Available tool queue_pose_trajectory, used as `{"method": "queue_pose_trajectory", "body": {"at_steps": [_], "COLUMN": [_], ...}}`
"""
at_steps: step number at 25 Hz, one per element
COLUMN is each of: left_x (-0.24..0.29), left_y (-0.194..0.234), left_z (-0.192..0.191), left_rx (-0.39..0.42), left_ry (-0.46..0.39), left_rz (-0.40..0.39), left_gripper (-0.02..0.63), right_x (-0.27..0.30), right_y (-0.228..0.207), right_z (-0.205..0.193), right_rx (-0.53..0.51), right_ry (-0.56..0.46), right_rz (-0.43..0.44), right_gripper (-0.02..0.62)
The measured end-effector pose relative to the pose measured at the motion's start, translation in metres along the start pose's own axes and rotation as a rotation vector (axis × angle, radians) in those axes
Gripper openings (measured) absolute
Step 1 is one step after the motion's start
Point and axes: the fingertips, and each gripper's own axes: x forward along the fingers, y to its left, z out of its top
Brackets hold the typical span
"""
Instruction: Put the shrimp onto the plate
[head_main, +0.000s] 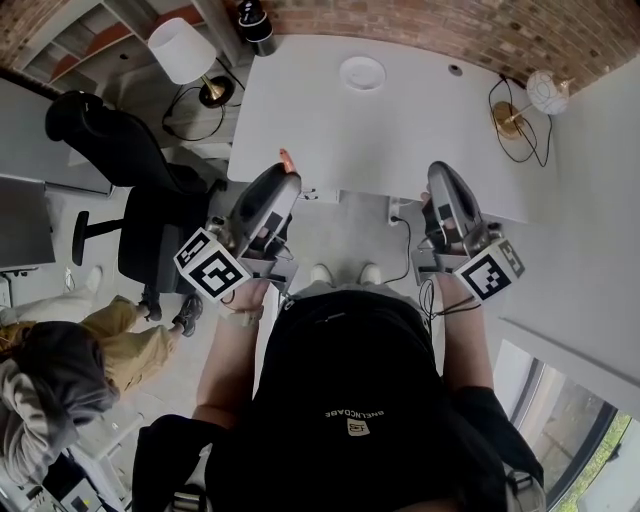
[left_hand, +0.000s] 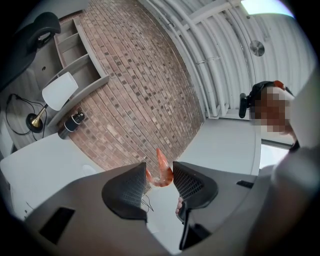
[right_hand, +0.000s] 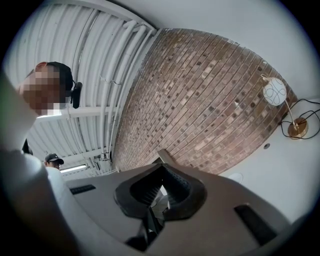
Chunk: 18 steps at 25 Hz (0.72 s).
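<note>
- Orange-pink curved shrimp (left_hand: 163, 172) is up in the left gripper (left_hand: 159, 170). Jaws are nipped in on its bent body, gap no wider than the shrimp, and the tail spike pokes up past the tips.
- And the target?
- Small round white plate (head_main: 362, 72) on the white table (head_main: 300, 110), far side, well apart from the claw. Head view puts it fwd and a bit to the right of the left gripper, which hangs at the table's near edge.
- Right gripper (right_hand: 163, 169)?
- Jaws together, nothing between them (just along for the ride, I'd say). It's at the near edge too, on the other side.
- Which one's nearer the plate?
- Abt even, since the plate lies roughly between them. But the left has the cargo, so it's the left's move. Shrimp's long axis runs along the jaws, pointing roughly toward the plate. I reckon a straight carry fwd over the table, then lower and open up.
</note>
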Motion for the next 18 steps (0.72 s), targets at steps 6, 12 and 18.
{"method": "queue_pose_trajectory", "body": {"at_steps": [6,12,18], "left_x": [-0.025,-0.039,-0.044], "left_y": [0.016,0.027,0.034], "left_z": [0.019,0.024,0.026], "left_rx": [0.003,-0.024,-0.044], "left_ry": [-0.009,-0.012,0.000], "left_rz": [-0.006,-0.030,-0.042], "left_gripper": [0.170,0.170,0.170], "right_x": [0.012,0.018,0.021], "right_y": [0.018,0.030,0.031], "right_z": [-0.016,-0.031,-0.035], "right_rx": [-0.012,-0.028,-0.030], "right_ry": [0.002,0.016,0.013], "right_rz": [-0.009,-0.036,-0.067], "right_gripper": [0.002,0.002,0.002]}}
